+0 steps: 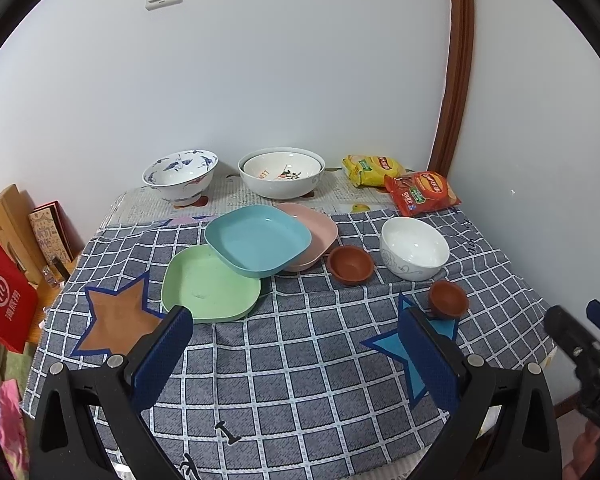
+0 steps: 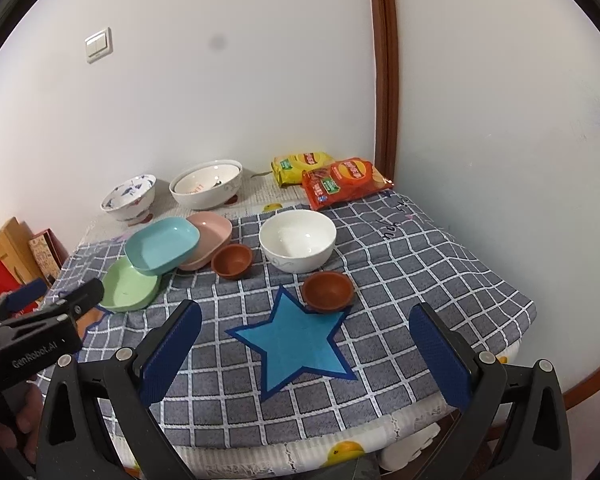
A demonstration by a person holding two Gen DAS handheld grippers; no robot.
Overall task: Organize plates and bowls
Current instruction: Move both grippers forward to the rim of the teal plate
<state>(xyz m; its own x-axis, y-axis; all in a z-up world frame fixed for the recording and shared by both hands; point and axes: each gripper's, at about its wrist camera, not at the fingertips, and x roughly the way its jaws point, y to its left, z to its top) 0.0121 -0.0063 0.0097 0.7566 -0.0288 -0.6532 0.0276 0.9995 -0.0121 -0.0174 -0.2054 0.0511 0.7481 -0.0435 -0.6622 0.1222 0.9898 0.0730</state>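
Both tools were spread wide and held nothing: the left gripper (image 1: 296, 344) hovered over the near edge of the checked tablecloth (image 1: 300, 380) facing the plates, the right gripper (image 2: 306, 344) over the blue star (image 2: 300, 348) facing the brown bowls. The blue plate (image 1: 258, 238) lay tilted across the green plate (image 1: 210, 290) and pink plate (image 1: 316, 232), likely awaiting stacking. Two small brown bowls (image 2: 327, 290) and a white bowl (image 2: 297, 246) stood apart nearby.
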